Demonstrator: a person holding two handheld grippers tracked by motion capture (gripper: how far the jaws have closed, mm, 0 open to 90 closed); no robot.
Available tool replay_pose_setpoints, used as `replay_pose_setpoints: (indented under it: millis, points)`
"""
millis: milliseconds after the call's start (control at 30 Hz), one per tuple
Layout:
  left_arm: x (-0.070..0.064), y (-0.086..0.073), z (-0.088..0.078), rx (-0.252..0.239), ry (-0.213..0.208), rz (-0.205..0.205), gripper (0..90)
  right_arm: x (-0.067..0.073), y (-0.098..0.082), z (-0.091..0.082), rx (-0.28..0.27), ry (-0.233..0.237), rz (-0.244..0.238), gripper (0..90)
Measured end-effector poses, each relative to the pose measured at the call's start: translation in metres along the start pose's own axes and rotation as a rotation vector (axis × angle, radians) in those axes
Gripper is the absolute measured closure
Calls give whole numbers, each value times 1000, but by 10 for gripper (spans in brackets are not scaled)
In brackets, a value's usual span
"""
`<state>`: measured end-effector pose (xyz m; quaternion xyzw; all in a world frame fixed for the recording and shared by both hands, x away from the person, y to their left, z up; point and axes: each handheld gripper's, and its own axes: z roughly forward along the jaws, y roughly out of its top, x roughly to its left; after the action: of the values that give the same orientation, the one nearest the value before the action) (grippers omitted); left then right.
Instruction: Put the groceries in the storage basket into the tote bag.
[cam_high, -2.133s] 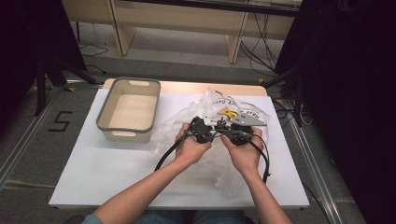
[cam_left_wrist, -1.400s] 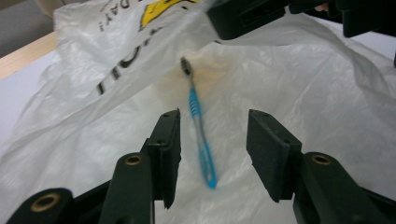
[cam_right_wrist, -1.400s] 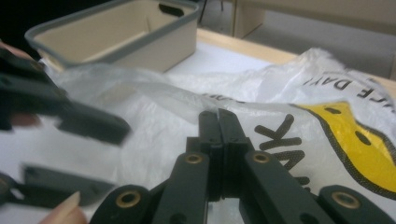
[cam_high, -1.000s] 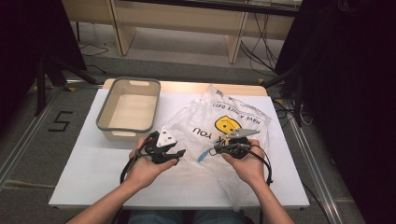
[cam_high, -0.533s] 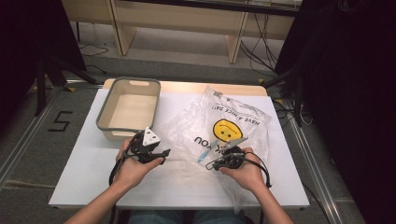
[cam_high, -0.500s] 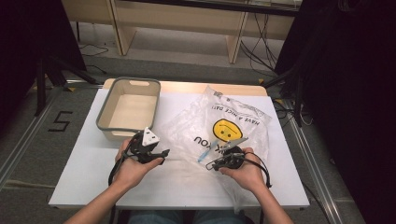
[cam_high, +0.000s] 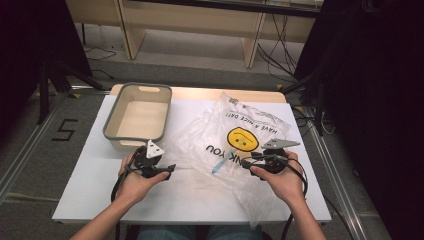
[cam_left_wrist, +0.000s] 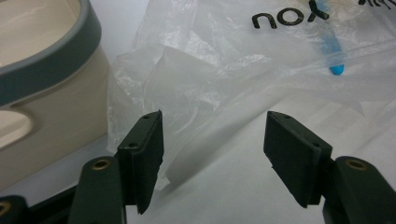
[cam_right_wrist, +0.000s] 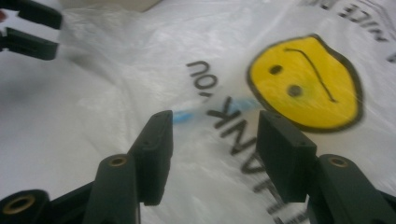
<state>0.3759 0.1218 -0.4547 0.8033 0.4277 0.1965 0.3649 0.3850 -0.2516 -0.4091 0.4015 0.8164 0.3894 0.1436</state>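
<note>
My left claw (cam_high: 167, 169) sits low on the white counter (cam_high: 90, 200), its jaws spread with nothing between them; in the left gripper view (cam_left_wrist: 212, 154) they frame the crumpled near edge of the clear plastic bag with a yellow smiley face and black lettering (cam_high: 235, 145). My right claw (cam_high: 250, 162) rests over the bag's right part, jaws likewise spread and empty, and in the right gripper view (cam_right_wrist: 212, 149) the lettering and the yellow face lie just past them. A small blue object (cam_high: 216, 170) shows through the plastic between my two hands; I cannot tell what it is. The beige rectangular tub with a grey rim (cam_high: 137, 117) stands empty at the left, its near wall just beyond my left hand (cam_high: 135, 185).
</note>
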Motion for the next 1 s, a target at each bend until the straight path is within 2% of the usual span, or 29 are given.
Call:
replay_pose_setpoints:
  millis: [233,433,800,1000]
  points:
    - [5,-5,-1,3,3,-10,380,-20,-17,-10,16,-102,106,400]
    - [7,-7,0,11,1,-11,379,-30,-27,-22,9,-168,168,375]
    - [8,-10,2,18,6,-18,380,-35,-51,-30,68,-215,273,376]
    - [8,-10,3,21,4,-21,381,-41,-63,-26,109,-244,360,383]
